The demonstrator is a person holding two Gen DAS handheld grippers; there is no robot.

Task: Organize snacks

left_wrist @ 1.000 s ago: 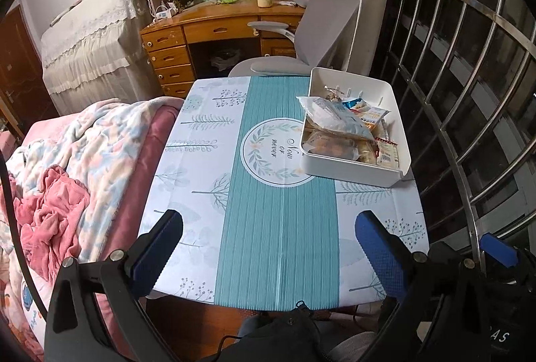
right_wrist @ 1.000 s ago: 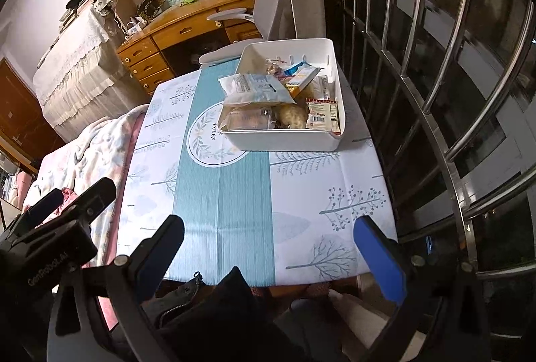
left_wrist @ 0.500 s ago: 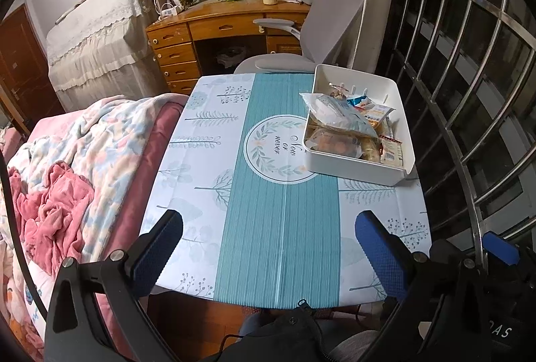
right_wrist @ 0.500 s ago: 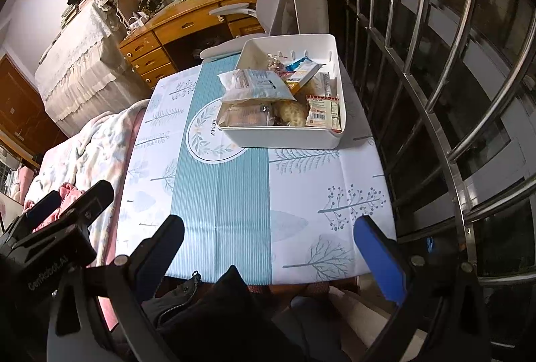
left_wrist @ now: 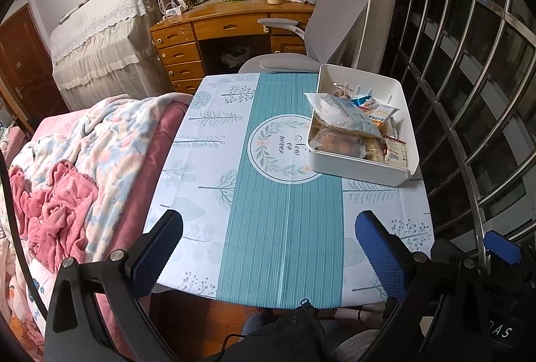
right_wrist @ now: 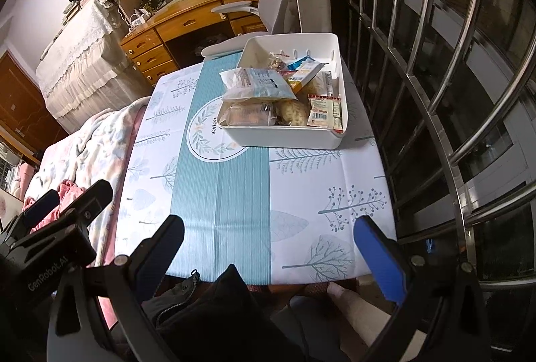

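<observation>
Snacks all in the bin, both my grippers empty.

My left gripper [left_wrist: 268,244] and right gripper [right_wrist: 268,248] hang over the near edge of the table [right_wrist: 315,181], each with fingers spread wide and nothing between them. The white bin [right_wrist: 284,137] sits at the far right of the tablecloth, piled with packets: a large pale bag [right_wrist: 256,84] on top, a small red-and-white packet [right_wrist: 325,111] against the right wall. I see no loose snack on the cloth, so I judge the gathering done; only tidying inside the bin may remain.
</observation>
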